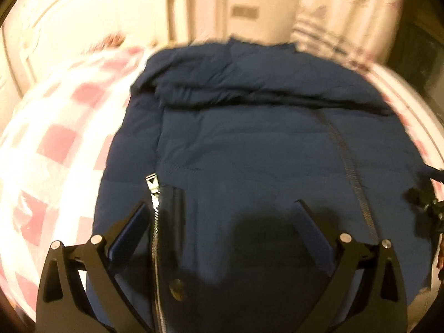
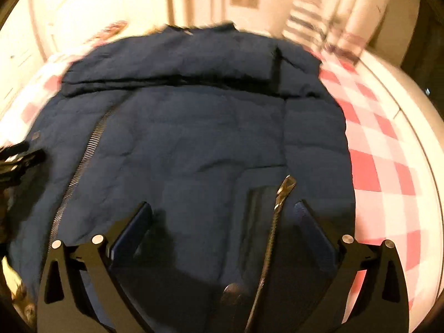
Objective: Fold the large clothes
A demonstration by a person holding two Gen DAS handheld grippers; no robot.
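Pink-and-white checked bedsheet [image 2: 385, 149] covers a bed, pale wall panels and a curtain [image 1: 347, 11] behind, both views blurred. Navy puffer jacket [image 1: 249, 144] lies flat on the sheet, long axis running away from the cameras toward the far wall. Folded-over band of fabric, collar or hood, crosses its far end; near end sits under the grippers. Front zipper [image 1: 348, 163] runs lengthwise, a bit diagonal. Silver pocket zipper [image 1: 155, 208] with its pull is near the left gripper [image 1: 222, 213]; another pocket zipper [image 2: 277, 208] is by the right gripper [image 2: 222, 213]. Both grippers spread wide above the jacket, nothing between the fingers, nothing gripped. Each gripper shows at the edge of the other's view.
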